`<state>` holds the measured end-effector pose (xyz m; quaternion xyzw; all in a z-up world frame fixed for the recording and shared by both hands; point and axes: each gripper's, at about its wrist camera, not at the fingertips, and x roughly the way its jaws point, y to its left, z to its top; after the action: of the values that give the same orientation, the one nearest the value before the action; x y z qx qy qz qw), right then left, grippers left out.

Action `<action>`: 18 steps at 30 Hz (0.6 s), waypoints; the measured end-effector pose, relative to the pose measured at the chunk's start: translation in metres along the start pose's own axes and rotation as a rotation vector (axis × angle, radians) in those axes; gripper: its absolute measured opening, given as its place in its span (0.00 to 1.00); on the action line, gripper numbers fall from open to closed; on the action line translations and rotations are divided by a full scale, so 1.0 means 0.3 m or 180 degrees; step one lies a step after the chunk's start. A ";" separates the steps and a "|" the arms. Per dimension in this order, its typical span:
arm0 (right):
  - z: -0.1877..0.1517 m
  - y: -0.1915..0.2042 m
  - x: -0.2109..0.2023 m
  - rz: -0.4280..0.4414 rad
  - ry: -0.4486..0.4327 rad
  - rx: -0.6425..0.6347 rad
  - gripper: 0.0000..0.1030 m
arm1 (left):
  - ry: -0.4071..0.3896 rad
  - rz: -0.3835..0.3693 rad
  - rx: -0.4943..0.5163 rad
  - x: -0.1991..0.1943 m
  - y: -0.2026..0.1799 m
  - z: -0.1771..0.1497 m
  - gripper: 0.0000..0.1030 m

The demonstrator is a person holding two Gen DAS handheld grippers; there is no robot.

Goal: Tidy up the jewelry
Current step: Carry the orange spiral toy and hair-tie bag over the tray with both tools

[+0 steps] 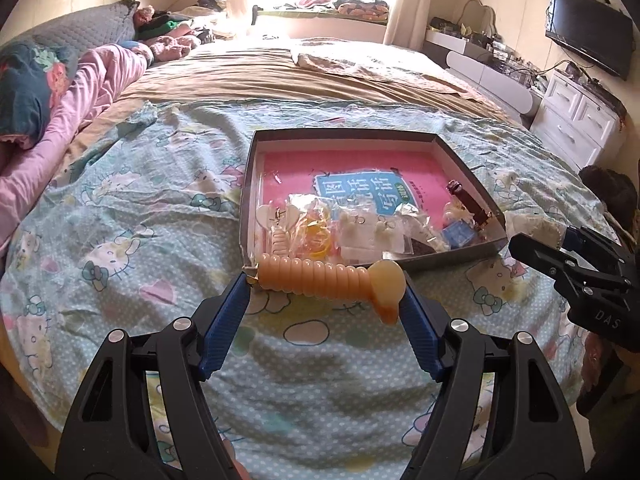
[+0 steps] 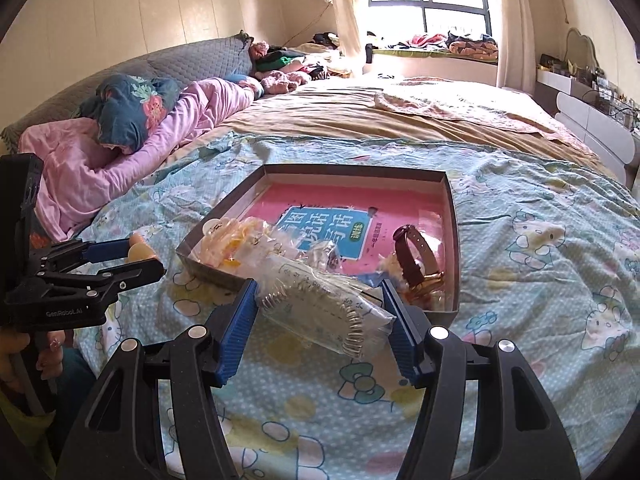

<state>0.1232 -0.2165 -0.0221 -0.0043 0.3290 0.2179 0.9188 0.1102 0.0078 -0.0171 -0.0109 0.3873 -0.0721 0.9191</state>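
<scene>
My left gripper [image 1: 325,286] is shut on a peach ribbed hair clip [image 1: 332,282], held crosswise just before the near edge of a shallow cardboard box [image 1: 344,134] on the bed. The box holds a pink book, several small plastic jewelry bags [image 1: 360,228], a yellow piece, and a brown-strap watch [image 2: 414,254]. My right gripper [image 2: 318,312] is shut on a clear plastic bag with a silver chain or bracelet [image 2: 320,308], held at the box's near edge [image 2: 208,272]. The left gripper shows at the left of the right wrist view [image 2: 120,264]; the right gripper shows at the right of the left wrist view [image 1: 568,264].
The box lies on a blue Hello Kitty sheet [image 1: 120,220] over a tan blanket. Pink bedding and pillows [image 2: 120,140] lie at the left. White drawers [image 1: 580,116] and a TV [image 1: 588,28] stand at the right.
</scene>
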 end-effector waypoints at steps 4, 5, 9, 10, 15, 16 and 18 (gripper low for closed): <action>0.032 -0.031 0.007 -0.0037 -0.0043 -0.0029 0.58 | -0.0033 0.0019 0.0050 0.032 -0.028 0.042 0.63; 0.042 -0.039 0.013 -0.0048 -0.0041 -0.0031 0.58 | -0.0025 0.0018 0.0051 0.043 -0.030 0.050 0.63; 0.072 -0.061 0.028 -0.0093 -0.0086 -0.0037 0.58 | -0.0002 0.0032 0.0051 0.087 -0.037 0.090 0.63; 0.080 -0.067 0.032 -0.0100 -0.0101 -0.0038 0.58 | 0.0001 0.0031 0.0051 0.094 -0.039 0.095 0.63; 0.118 -0.086 0.063 -0.0138 -0.0134 -0.0052 0.58 | 0.0039 0.0057 0.0059 0.141 -0.039 0.127 0.63; 0.123 -0.087 0.071 -0.0154 -0.0135 -0.0065 0.58 | 0.0040 0.0061 0.0058 0.147 -0.039 0.130 0.63; 0.132 -0.093 0.090 -0.0162 -0.0122 -0.0072 0.58 | 0.0040 0.0079 0.0063 0.162 -0.038 0.139 0.63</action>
<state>0.1767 -0.2250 -0.0112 -0.0189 0.3087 0.1983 0.9301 0.1721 -0.0118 -0.0215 0.0034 0.3923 -0.0646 0.9175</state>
